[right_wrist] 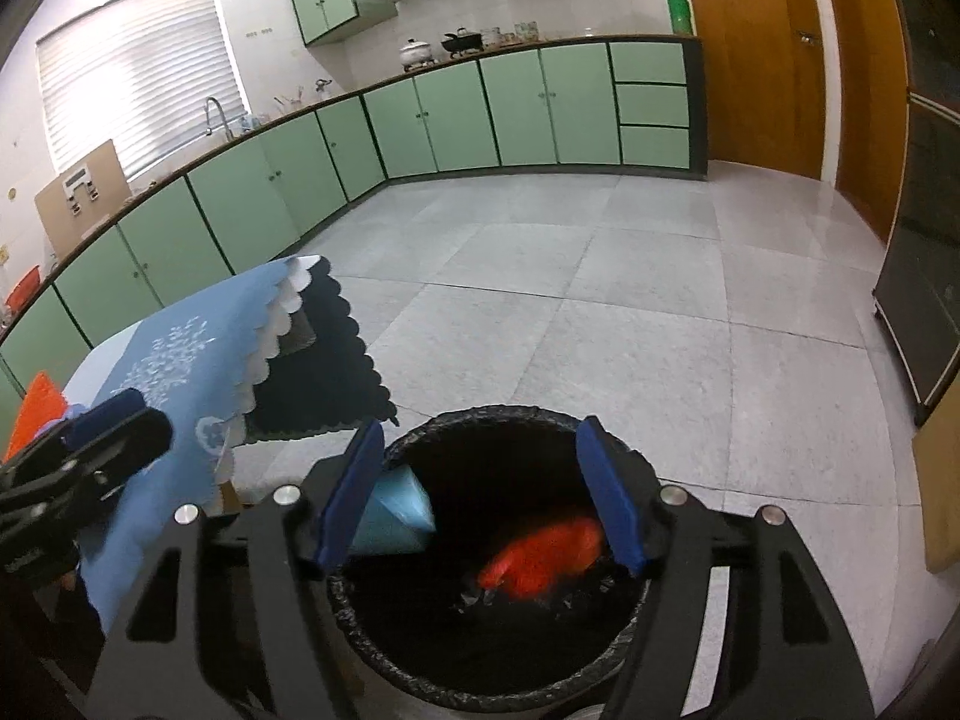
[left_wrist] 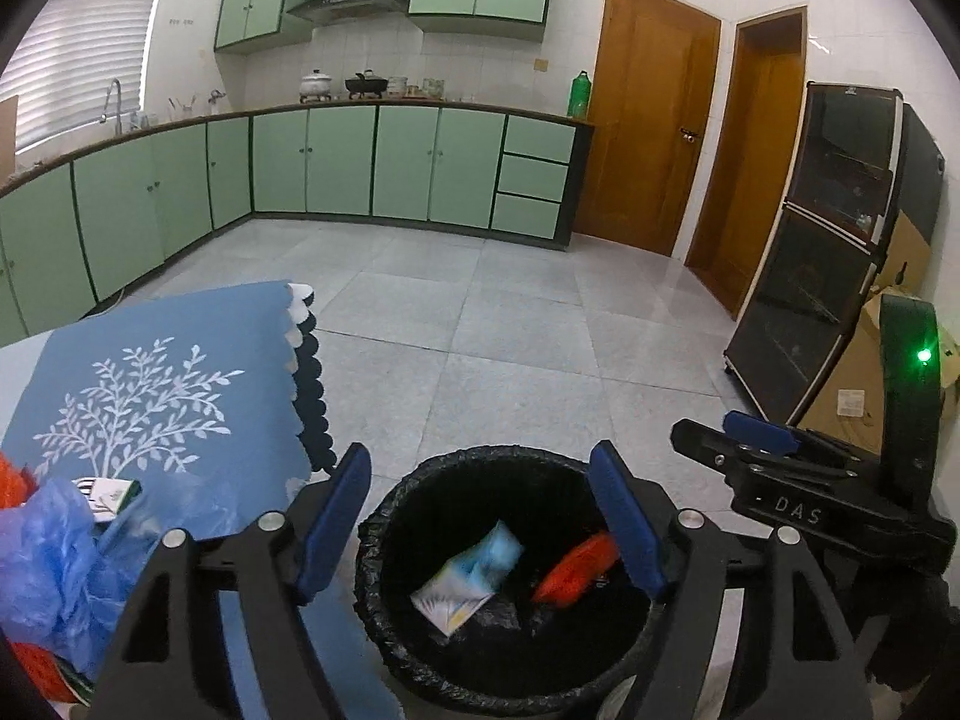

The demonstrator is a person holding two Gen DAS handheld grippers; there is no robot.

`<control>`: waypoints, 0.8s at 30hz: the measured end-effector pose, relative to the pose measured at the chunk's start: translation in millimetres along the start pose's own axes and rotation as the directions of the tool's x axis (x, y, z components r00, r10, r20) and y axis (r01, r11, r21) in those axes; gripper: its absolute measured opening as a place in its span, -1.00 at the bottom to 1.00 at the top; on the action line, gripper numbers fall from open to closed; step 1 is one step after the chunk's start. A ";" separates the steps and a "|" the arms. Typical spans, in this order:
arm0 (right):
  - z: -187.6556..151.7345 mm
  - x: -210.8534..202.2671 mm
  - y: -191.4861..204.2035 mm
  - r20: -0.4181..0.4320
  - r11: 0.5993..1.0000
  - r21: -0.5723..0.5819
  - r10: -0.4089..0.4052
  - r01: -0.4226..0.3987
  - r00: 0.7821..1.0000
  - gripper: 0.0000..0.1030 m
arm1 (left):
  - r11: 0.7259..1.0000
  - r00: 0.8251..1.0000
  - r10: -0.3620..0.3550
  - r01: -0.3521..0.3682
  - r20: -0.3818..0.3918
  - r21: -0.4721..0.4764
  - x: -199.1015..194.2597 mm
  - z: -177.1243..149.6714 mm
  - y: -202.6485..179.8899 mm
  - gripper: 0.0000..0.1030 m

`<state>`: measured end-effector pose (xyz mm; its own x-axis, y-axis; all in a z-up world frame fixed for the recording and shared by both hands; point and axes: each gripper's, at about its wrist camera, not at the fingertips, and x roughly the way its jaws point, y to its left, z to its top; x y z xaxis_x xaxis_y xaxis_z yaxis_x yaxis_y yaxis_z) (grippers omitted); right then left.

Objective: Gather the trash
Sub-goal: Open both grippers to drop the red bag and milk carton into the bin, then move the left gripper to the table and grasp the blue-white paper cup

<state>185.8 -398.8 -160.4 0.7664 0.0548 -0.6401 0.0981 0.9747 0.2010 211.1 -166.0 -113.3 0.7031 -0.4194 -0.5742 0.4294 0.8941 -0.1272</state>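
A black-lined trash bin stands on the floor beside the table, directly below both grippers. Inside it lie a light blue and white wrapper and an orange wrapper. My left gripper hangs open over the bin mouth, nothing between its blue pads. In the right wrist view, my right gripper is also open above the bin. The blue wrapper and the blurred orange wrapper show below its pads. Each gripper appears at the edge of the other's view: right, left.
A table with a blue leaf-print cloth stands left of the bin. On it are a crumpled blue plastic bag, orange pieces and a small carton. A dark cabinet stands at right. Green kitchen cupboards line the far walls.
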 end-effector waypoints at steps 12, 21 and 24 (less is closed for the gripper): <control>-8.7 -52.4 50.8 0.089 0.999 -0.035 0.032 -0.029 0.995 0.81 | 0.992 0.987 0.126 -0.122 0.103 -0.044 -90.1 -4.5 34.1 0.58; -32.2 -84.5 114.6 0.145 0.991 -0.097 0.109 -0.096 0.983 0.82 | 0.925 0.914 0.378 -0.369 0.144 -0.087 -177.0 -50.2 75.5 0.64; -37.9 -93.9 129.8 0.165 0.987 -0.126 0.117 -0.097 0.979 0.82 | 0.912 0.907 0.405 -0.392 0.114 -0.119 -186.2 -63.5 86.7 0.66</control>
<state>102.6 -269.2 -102.3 0.8668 0.1323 -0.4809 -0.0576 0.9843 0.1669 81.5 -0.4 -68.8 0.8765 -0.0361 -0.4800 0.0483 0.9987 0.0131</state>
